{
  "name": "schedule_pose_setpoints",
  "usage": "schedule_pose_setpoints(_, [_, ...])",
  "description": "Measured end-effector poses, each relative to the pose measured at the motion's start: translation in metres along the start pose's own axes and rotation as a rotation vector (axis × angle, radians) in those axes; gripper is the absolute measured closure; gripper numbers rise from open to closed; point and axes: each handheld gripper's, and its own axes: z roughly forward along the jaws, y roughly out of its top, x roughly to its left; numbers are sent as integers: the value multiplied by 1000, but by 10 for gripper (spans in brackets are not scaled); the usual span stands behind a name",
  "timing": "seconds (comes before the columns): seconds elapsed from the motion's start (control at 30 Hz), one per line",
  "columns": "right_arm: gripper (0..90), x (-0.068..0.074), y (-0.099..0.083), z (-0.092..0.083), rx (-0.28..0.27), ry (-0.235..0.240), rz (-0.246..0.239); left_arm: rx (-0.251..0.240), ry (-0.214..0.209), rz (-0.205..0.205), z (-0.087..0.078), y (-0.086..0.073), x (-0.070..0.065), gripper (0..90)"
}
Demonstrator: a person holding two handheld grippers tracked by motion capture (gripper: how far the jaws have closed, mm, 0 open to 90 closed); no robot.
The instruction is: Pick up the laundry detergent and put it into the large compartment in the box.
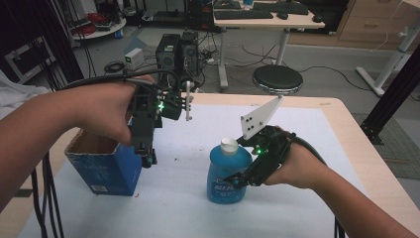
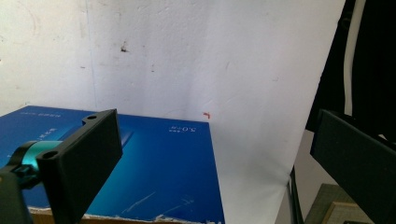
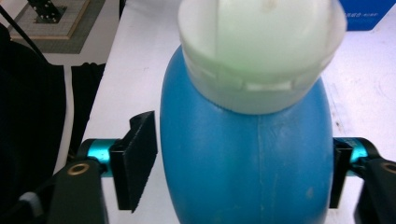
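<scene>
A blue plastic bottle [image 1: 229,173] with a white cap [image 1: 229,145] stands upright on the white table cover [image 1: 168,203]. My right gripper [image 1: 236,181] reaches in from the right with a jaw on each side of the bottle's body. In the right gripper view the bottle [image 3: 243,163] sits between the pads of that gripper [image 3: 238,161] with a thin gap on each side, so the jaws are open. My left gripper [image 1: 147,159] points down over the right end of a blue cardboard box [image 1: 106,171]. It [image 2: 210,158] is open with nothing between its jaws, above the box [image 2: 159,172].
The blue box is open at the top and stands near the table's left edge. Bare wood rims the table [image 1: 356,148] at the right and back. Beyond the far edge are computer towers [image 1: 176,52], a black stool [image 1: 277,78] and a desk.
</scene>
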Motion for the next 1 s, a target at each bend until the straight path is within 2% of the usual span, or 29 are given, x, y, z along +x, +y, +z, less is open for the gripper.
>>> schedule_pose_setpoints(0.4, [224, -1, 3, -3, -15, 18, 1, -4, 3, -10, 0, -4, 3, 20])
schedule_pose_setpoints(0.53, [150, -1, 5, -8, -12, 11, -3, -1, 1, -10, 0, -5, 3, 21])
schedule_pose_setpoints(0.8, [106, 2, 12, -22, 24, 11, -15, -5, 1, -6, 0, -5, 5, 20])
schedule_pose_setpoints(0.83, [82, 2, 12, -24, 27, 12, -11, -6, 2, -7, 0, -5, 5, 21])
schedule_pose_setpoints(0.87, [22, 2, 12, -25, 32, 6, -7, -5, 1, -8, -1, -5, 6, 20])
schedule_pose_setpoints(1.0, [21, 3, 13, -28, 61, -5, 1, -9, -1, -11, 0, -6, 8, 20])
